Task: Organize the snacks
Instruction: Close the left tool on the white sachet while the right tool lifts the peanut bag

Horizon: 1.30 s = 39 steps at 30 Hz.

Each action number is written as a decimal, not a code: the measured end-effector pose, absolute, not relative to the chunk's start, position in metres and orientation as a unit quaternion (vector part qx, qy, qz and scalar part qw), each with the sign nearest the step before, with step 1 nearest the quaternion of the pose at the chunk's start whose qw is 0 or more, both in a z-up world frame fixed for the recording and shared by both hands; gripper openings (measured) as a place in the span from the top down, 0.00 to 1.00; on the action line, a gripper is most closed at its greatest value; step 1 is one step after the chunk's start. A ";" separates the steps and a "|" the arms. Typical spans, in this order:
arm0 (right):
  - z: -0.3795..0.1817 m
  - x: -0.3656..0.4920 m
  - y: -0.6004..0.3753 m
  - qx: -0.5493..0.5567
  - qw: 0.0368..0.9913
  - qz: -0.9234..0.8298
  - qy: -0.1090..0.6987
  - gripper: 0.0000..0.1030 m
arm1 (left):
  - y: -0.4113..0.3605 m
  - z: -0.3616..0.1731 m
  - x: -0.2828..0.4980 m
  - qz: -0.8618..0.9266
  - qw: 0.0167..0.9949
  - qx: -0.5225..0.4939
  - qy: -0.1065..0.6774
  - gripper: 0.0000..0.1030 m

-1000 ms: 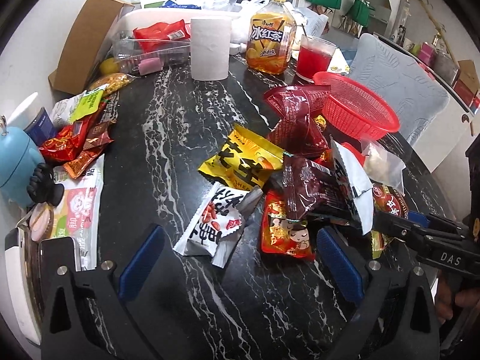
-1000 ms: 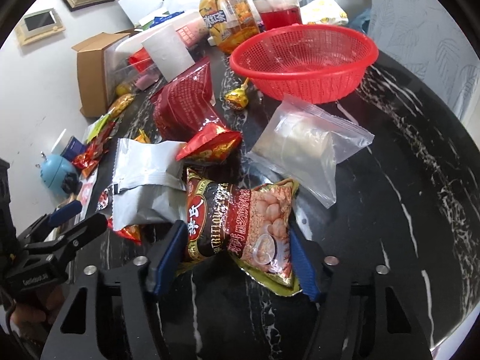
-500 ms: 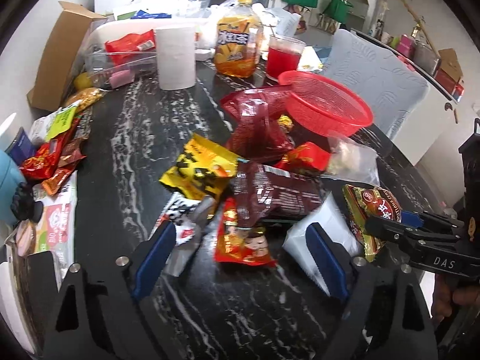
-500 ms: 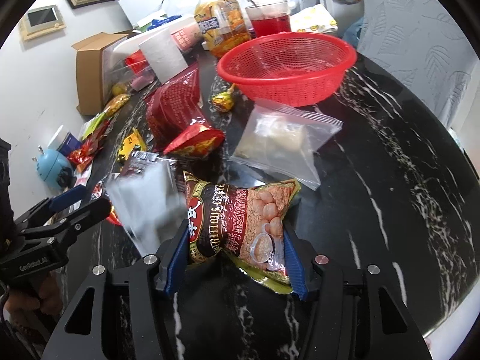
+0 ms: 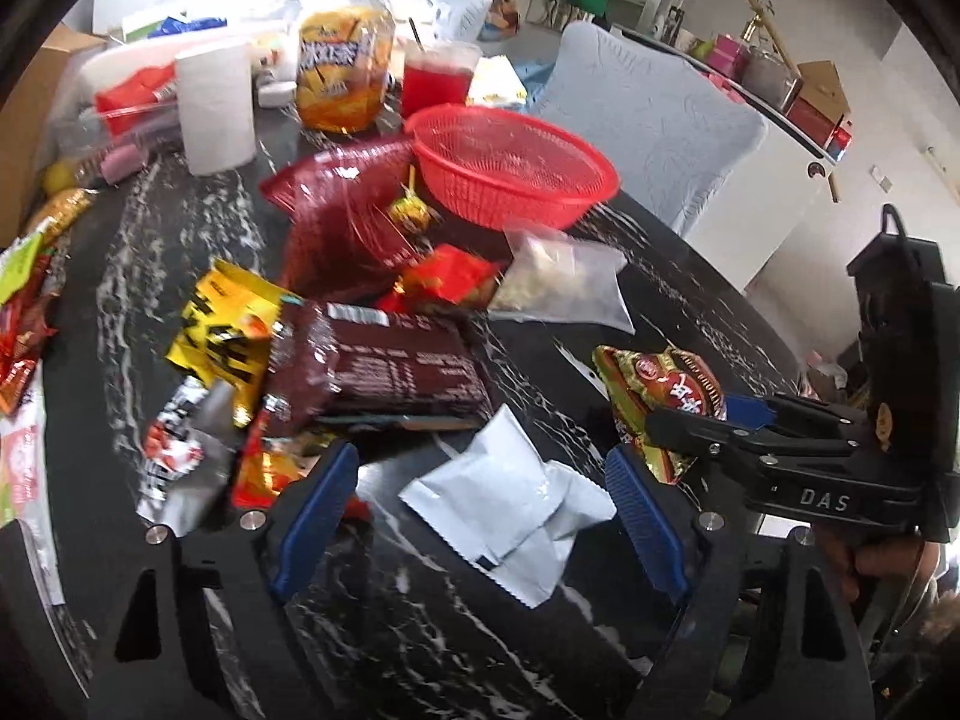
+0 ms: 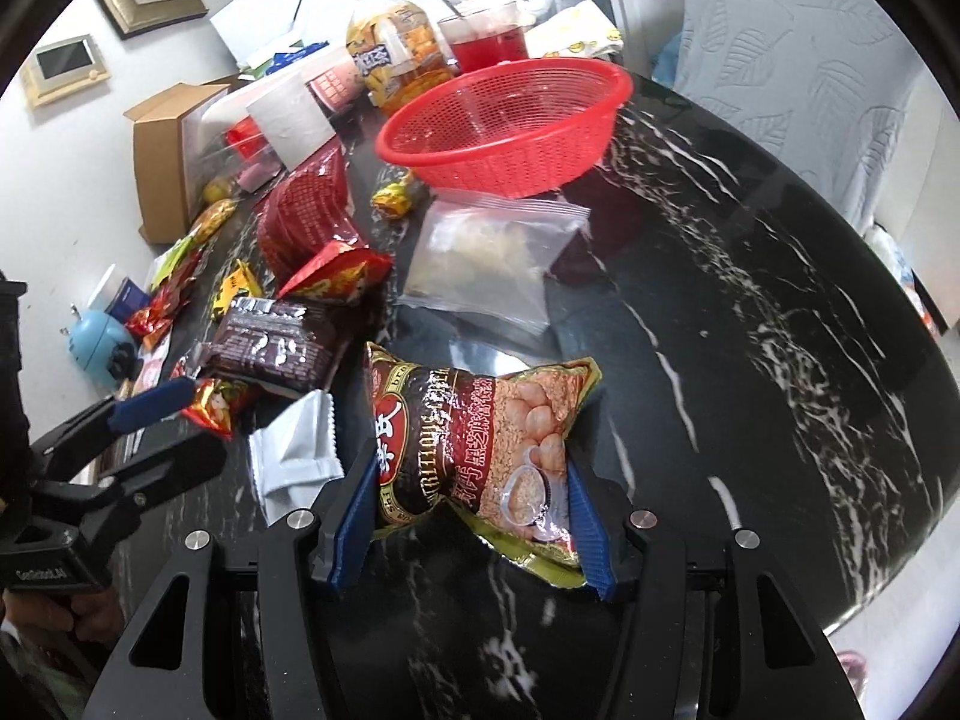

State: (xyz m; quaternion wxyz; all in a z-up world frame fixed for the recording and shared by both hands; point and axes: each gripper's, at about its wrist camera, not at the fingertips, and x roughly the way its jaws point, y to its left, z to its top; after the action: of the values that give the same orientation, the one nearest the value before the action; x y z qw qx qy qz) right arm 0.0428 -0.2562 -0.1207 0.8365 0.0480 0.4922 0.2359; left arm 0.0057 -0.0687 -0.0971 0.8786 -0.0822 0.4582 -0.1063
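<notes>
My right gripper (image 6: 468, 516) is shut on a brown and gold peanut snack bag (image 6: 474, 426), pinched at its lower end just above the black marble table. The same bag (image 5: 654, 378) shows in the left wrist view, in the right gripper (image 5: 690, 420). My left gripper (image 5: 480, 516) is open around a white foil packet (image 5: 510, 498) that lies flat on the table, with a gap at the left pad. The left gripper (image 6: 174, 426) sits left of the white packet (image 6: 294, 456). A red mesh basket (image 5: 480, 192) stands empty at the far side.
A dark brown packet (image 5: 372, 366), a yellow packet (image 5: 222, 330), a red net bag (image 5: 342, 216) and a clear zip bag (image 5: 564, 282) lie between me and the basket. A tea bottle (image 5: 342, 78), paper roll (image 5: 216, 102) and red drink (image 5: 438, 72) stand behind. A chair (image 5: 648, 120) is at right.
My left gripper slid right along the pile and its jaws narrowed; the white packet now lies between them. The right gripper carried the peanut bag a little toward the basket.
</notes>
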 end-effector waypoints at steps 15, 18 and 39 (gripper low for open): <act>-0.122 0.034 -0.278 0.055 0.838 0.237 0.488 0.45 | -0.097 -0.107 0.021 -0.149 0.866 0.006 0.477 0.18; -0.122 0.034 -0.280 0.056 0.839 0.239 0.486 0.45 | -0.103 -0.109 0.021 -0.169 0.860 0.030 0.481 0.18; -0.122 0.032 -0.274 0.045 0.840 0.239 0.485 0.45 | -0.102 -0.119 0.012 -0.226 0.834 0.062 0.500 0.18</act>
State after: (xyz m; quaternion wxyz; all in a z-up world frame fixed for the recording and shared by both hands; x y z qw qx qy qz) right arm 0.0317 -0.2743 -0.1224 0.8399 0.0453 0.4850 0.2394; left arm 0.0117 -0.1019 -0.1189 0.8338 0.0624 0.4999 -0.2256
